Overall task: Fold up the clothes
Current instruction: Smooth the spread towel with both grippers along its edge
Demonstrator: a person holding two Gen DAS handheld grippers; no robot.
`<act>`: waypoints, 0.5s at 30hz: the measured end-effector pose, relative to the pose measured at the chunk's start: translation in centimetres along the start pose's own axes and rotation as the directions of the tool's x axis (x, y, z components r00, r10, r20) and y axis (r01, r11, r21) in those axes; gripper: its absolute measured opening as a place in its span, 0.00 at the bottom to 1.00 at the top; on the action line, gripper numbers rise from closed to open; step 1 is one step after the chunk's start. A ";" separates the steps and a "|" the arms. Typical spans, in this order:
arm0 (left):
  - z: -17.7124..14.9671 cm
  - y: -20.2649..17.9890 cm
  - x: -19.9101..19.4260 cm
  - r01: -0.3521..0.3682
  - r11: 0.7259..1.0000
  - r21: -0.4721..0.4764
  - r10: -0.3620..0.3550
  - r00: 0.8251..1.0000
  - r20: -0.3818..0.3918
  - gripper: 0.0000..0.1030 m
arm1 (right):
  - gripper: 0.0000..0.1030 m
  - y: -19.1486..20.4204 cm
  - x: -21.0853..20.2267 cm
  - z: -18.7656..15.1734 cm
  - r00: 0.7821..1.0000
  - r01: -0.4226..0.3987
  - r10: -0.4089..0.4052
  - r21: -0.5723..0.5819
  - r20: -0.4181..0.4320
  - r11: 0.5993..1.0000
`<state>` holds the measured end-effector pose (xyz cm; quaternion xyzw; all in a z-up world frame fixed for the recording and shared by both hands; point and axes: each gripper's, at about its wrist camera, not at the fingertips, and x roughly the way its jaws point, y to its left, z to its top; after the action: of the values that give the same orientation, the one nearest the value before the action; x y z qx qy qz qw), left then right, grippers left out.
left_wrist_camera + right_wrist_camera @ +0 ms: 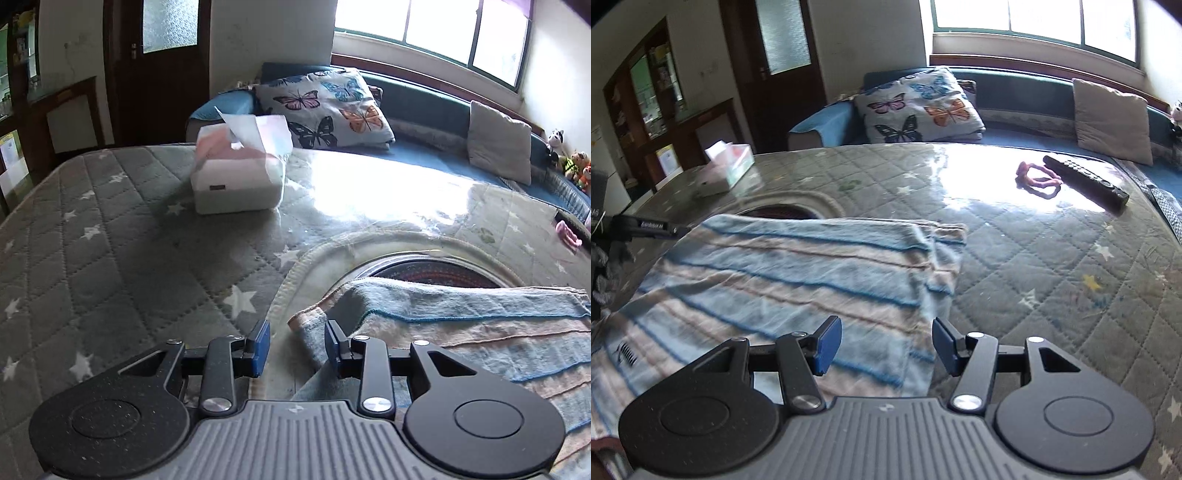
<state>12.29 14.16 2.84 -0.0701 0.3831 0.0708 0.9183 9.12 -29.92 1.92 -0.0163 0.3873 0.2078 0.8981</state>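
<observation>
A blue and beige striped towel [798, 280] lies spread on the desk [1052, 266], which wears a grey quilted cover with stars under a clear glossy sheet. The towel serves as the landmark here. Its far edge covers part of a round opening [432, 273] in the cover, ringed by a pale stitched border. The left gripper [297, 349] stands open at the towel's left corner, where the cloth is turned up in a small fold between the blue pads [258, 347], neither pad pressing it. The right gripper [882, 345] is open too, poised over the towel's right edge, holding nothing. Beyond the towel to the left sits a tissue box [240, 173]. Beyond it to the right lie a pink hair tie [1038, 181] and, just beside that, a black remote control [1086, 182]. Behind the desk, a butterfly cushion [919, 107] rests on a blue sofa.
</observation>
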 end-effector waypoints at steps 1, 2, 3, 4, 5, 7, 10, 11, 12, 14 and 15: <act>0.0 -0.1 0.2 0.003 1.000 0.004 -0.003 1.000 0.000 0.34 | 0.54 -0.3 0.3 0.2 1.000 0.005 -0.005 0.006 -0.001 1.000; 0.0 -0.1 0.3 0.002 1.000 0.010 -0.002 1.000 0.001 0.34 | 0.54 -0.4 0.6 0.3 1.000 0.011 -0.011 0.013 -0.001 1.000; 0.0 -0.2 0.4 0.003 1.000 0.019 -0.003 1.000 0.004 0.33 | 0.54 -0.7 0.9 0.5 1.000 0.015 -0.015 0.019 -0.002 1.000; 0.1 -0.3 0.5 0.003 1.000 0.027 -0.003 1.000 0.007 0.33 | 0.54 -0.9 1.3 0.7 1.000 0.019 -0.019 0.026 -0.003 0.999; 0.1 -0.4 0.7 0.004 0.999 0.036 -0.004 1.000 0.009 0.32 | 0.54 -1.1 1.6 0.9 1.000 0.024 -0.024 0.029 -0.003 0.999; 0.2 -0.4 0.9 0.003 0.999 0.049 -0.003 1.000 0.013 0.25 | 0.54 -1.4 2.2 1.2 1.000 0.031 -0.031 0.037 -0.003 0.999; 0.5 -0.4 1.2 -0.014 0.998 0.059 0.013 1.000 0.016 0.07 | 0.53 -1.8 3.1 1.8 0.999 0.042 -0.042 0.050 -0.004 0.998; 0.6 -0.3 1.1 -0.013 0.998 0.058 0.012 1.000 0.017 0.06 | 0.52 -1.9 3.4 2.0 0.999 0.045 -0.045 0.055 -0.005 0.997; 0.8 -0.1 0.9 -0.016 0.998 0.059 0.015 1.000 0.026 0.05 | 0.51 -2.0 3.7 2.2 0.999 0.049 -0.049 0.059 -0.006 0.997; 1.3 0.3 0.5 -0.022 0.998 0.058 0.019 0.998 0.054 0.05 | 0.48 -2.3 4.3 2.7 0.998 0.056 -0.056 0.068 -0.007 0.996; 1.7 0.6 0.3 -0.020 0.998 0.054 0.017 0.998 0.059 0.05 | 0.48 -2.4 4.6 2.9 0.998 0.060 -0.059 0.073 -0.007 0.996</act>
<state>13.56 15.09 3.70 -0.0392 0.3583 0.0710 0.9301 14.85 -29.89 0.42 0.0044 0.3964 0.1667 0.9028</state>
